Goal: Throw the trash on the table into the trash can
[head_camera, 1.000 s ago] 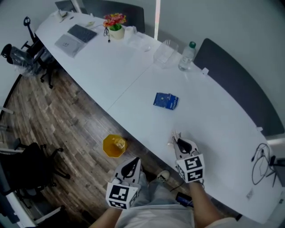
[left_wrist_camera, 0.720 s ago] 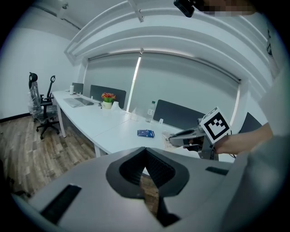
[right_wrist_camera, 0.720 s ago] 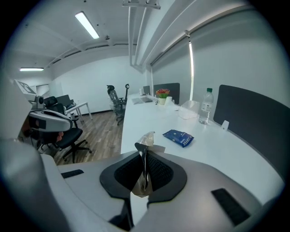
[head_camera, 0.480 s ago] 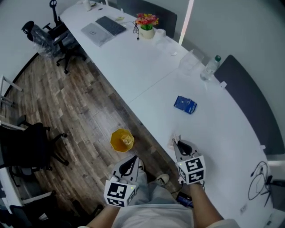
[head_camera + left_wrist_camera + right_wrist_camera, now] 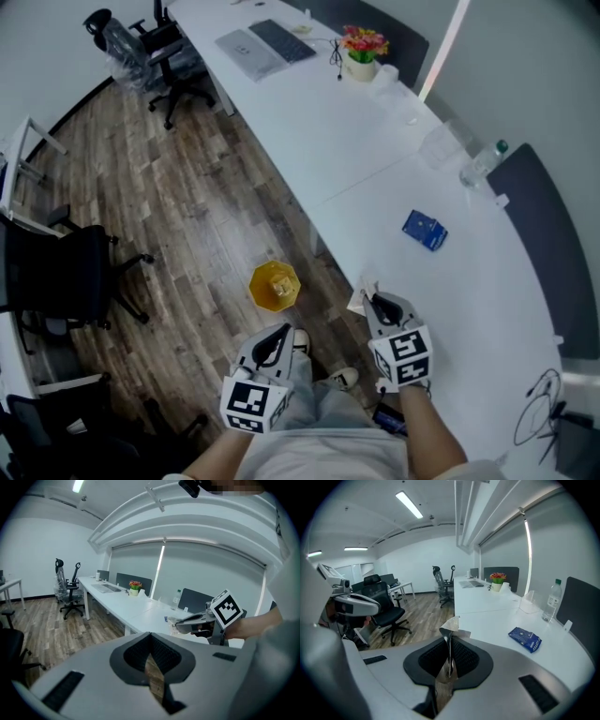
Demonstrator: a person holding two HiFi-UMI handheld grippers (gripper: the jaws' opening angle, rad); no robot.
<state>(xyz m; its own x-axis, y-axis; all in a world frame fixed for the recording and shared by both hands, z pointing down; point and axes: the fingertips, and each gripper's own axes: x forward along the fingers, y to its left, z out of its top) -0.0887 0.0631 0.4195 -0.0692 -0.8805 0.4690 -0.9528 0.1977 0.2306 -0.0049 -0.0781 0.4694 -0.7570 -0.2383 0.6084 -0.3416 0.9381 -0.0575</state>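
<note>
Head view: the yellow trash can [image 5: 274,286] is seen left of the right gripper [image 5: 370,297], which is clamped on a wrapper [image 5: 358,301]. The closed, empty left gripper [image 5: 278,337] is nearer.

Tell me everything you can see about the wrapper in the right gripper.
The wrapper is a thin, crinkled piece of clear, slightly silvery film. It stands upright, pinched flat between the shut jaws of the right gripper, and its crumpled top pokes out beyond them. It is held by the edge of the table, and only the jaws visibly touch it.
</note>
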